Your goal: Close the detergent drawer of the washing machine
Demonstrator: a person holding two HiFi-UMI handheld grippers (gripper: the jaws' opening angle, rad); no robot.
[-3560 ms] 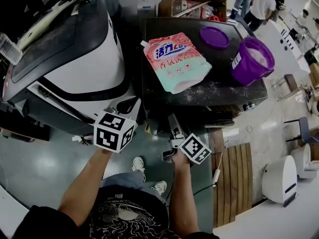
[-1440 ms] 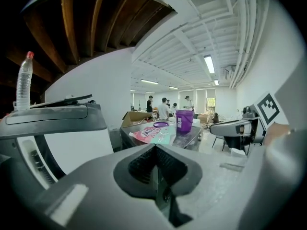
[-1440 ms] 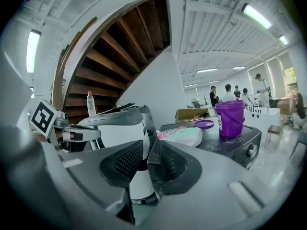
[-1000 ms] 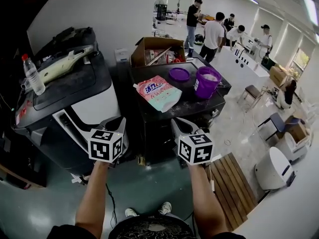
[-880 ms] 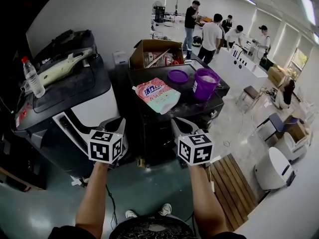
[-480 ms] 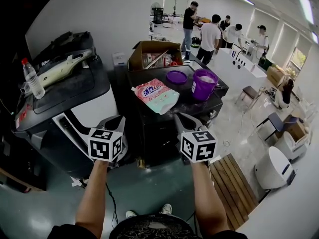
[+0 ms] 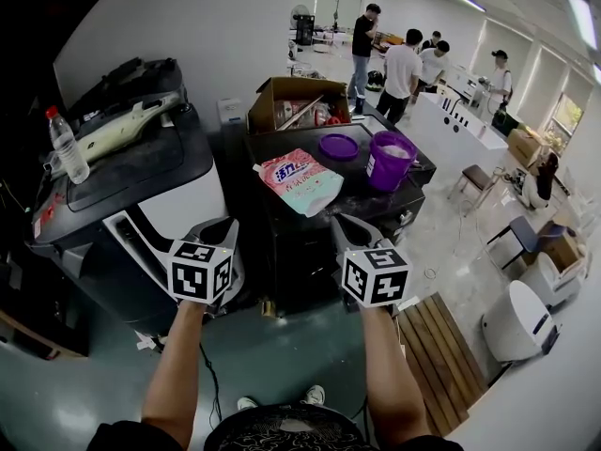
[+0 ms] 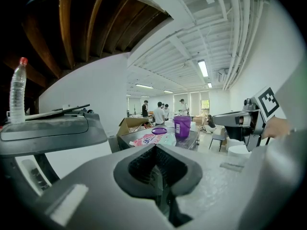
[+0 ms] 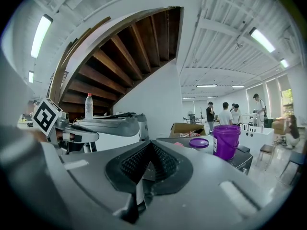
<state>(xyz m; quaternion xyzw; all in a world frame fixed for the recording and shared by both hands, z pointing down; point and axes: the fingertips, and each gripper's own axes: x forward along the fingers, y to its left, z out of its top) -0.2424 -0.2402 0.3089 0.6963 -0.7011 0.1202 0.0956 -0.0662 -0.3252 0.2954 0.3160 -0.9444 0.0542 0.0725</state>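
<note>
**Head view: both grippers clenched and empty in front of the washing machine**

From the head view, the person holds the left gripper (image 7: 219, 228) and the right gripper (image 7: 346, 225) out on straight arms. They are level with each other and well apart, in front of the dark face of the black box-shaped washing machine (image 7: 291, 252). The left gripper view shows its ribbed black pads pressed together with nothing between them. The right gripper view shows the same, its jaws clenched on nothing. The detergent drawer belongs to that shadowed front, but it is too dark there for me to pick it out or say how it sits.

Toward the front left corner of the machine's top lies a pink and mint plastic detergent pouch (image 7: 299, 181). It has blue Chinese characters on a white patch, too small to read. Near the right edge stands a purple plastic bucket (image 7: 392, 160) with a small white label (image 7: 372, 165) whose print I cannot read. A flat purple lid (image 7: 338, 146) lies just beside the bucket.

An open brown cardboard box (image 7: 286, 106) sits by the back left corner; I cannot tell whether it is on the top or behind it. To the left, a clear water bottle with a red cap (image 7: 68, 147) stands upright on the grey top of a large white and grey machine (image 7: 178, 200).

The only other print is the black-and-white square patterns on the left gripper's marker cube (image 7: 199, 271) and the right gripper's marker cube (image 7: 376, 275). Several people (image 7: 404, 73) stand at the far end of the room.
</note>
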